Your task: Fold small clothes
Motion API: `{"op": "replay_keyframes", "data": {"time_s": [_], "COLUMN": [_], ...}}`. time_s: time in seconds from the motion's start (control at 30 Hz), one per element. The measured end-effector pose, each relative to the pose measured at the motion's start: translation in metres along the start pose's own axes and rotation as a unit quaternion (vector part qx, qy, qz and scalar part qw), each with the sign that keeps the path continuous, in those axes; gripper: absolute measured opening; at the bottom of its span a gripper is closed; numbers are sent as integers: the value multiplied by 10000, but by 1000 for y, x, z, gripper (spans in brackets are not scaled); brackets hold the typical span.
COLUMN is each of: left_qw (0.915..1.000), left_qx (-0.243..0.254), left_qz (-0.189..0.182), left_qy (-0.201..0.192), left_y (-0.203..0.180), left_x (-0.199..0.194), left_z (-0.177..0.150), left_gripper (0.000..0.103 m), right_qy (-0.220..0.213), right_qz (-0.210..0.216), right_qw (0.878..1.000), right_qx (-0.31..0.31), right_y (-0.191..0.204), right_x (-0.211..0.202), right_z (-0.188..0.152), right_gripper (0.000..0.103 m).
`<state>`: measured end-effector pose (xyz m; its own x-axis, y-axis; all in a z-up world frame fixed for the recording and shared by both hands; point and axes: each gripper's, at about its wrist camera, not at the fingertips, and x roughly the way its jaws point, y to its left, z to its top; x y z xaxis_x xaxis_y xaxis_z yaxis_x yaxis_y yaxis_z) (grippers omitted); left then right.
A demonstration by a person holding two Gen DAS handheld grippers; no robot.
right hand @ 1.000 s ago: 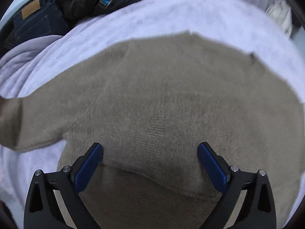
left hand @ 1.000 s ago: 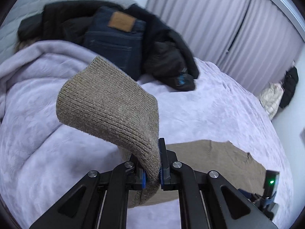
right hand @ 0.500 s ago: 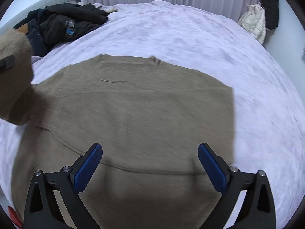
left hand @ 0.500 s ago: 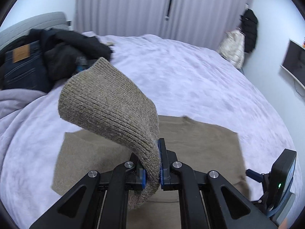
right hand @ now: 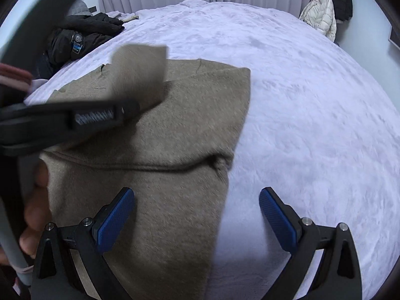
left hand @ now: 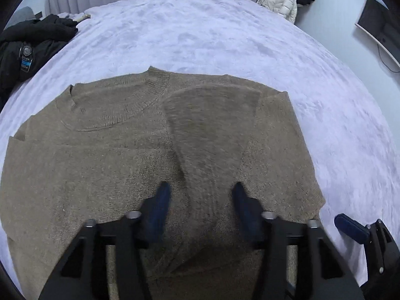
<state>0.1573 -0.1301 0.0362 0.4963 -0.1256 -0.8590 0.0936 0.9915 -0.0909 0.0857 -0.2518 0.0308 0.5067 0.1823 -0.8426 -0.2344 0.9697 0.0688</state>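
Note:
A tan knit sweater [left hand: 105, 150] lies flat on the lavender bed, collar away from me. One sleeve [left hand: 212, 130] lies folded across its body, blurred by motion. My left gripper [left hand: 201, 197] is open just above that sleeve, holding nothing. In the right wrist view the sweater [right hand: 190, 130] fills the left half, the sleeve end [right hand: 140, 70] hangs over it, and the left gripper [right hand: 75, 122] crosses in from the left. My right gripper [right hand: 197, 212] is open and empty over the sweater's right edge.
The lavender blanket [left hand: 225, 37] covers the bed to the right and far side. A pile of dark jackets [left hand: 27, 50] lies at the far left. A white puffer coat [right hand: 322, 12] hangs by the curtains. A monitor [left hand: 380, 25] is on the right wall.
My left gripper let go of the sleeve cuff and opened; the sleeve now lies across the sweater's body. Both grippers swung rightwards over the sweater.

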Motion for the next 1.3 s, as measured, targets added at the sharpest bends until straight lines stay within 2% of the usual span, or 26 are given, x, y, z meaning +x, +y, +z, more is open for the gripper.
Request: {"op": "replay_keyframes", "data": {"time_s": [0.03,0.07,0.1,0.17,0.2,0.37,0.47,0.57,0.67,0.7,0.73,0.77,0.8,0.83,0.9,0.97,1.03,1.07,1.1,1.13,1.17,1.23,1.3], "left_qw": [9996,9985,9981,9985,9980,9949,9905,9837,9804,9809,9824,9839,9848,9856,9859,9842,9871,9898,9911,9909,9919,9920,9920], "left_qx": [33,48,94,136,82,-495,-1040,-1555,-1834,-1816,-1730,-1623,-1513,-1453,-1484,-1502,-1333,-1191,-1050,-956,-903,-929,-1011], "left_qz": [223,364,287,-136,-185,154,456,630,596,610,646,717,827,837,481,360,514,655,822,930,896,840,701], "left_qy": [-193,-416,-529,-519,-593,-869,-776,-650,-411,-345,-280,-231,-207,-234,-604,-868,-720,-428,-37,153,54,-146,-270], "left_y": [0,3,6,23,33,109,158,203,226,229,228,225,221,218,215,213,208,206,206,209,209,212,217], "left_x": [-9,-20,-30,-49,-60,-86,-82,-72,-53,-47,-40,-37,-36,-40,-61,-74,-65,-50,-32,-23,-23,-38,-53], "left_z": [-1,-2,-4,-8,-13,-28,-34,-44,-56,-60,-62,-64,-63,-61,-56,-51,-46,-46,-48,-51,-56,-63,-64], "left_gripper": [99,101,101,101,101,101,101,101,101,101,101,101,101,101,101,101,101,101,101,102,102,101,101], "right_qy": [-18,-49,-95,-167,-208,-366,-317,-253,-245,-206,-145,-37,82,185,33,-443,-530,-351,-76,149,265,134,21], "right_qz": [42,93,155,233,317,962,1411,1536,1662,1643,1652,1655,1578,1467,1462,1342,1152,1067,941,756,681,911,842], "right_qw": [10000,9999,9998,9995,9991,9934,9861,9816,9766,9758,9744,9725,9721,9725,9717,9769,9811,9839,9865,9875,9859,9810,9790], "right_qx": [25,60,100,154,204,501,819,1102,1344,1426,1520,1637,1736,1800,1853,1600,1459,1389,1340,1372,1504,1706,1859], "right_y": [-3,-4,-5,-6,-6,-3,-1,1,4,4,4,3,2,1,1,8,14,17,18,16,12,2,-7], "right_x": [0,-2,-4,-7,-9,-10,0,8,12,16,21,29,37,41,33,13,10,19,31,39,44,35,14], "right_z": [-1,-1,-1,-1,0,12,21,25,28,29,31,33,35,37,42,49,54,56,56,53,48,36,24], "right_gripper": [101,101,101,101,101,101,101,99,89,81,67,58,34,19,18,18,20,21,26,38,41,49,57]}}
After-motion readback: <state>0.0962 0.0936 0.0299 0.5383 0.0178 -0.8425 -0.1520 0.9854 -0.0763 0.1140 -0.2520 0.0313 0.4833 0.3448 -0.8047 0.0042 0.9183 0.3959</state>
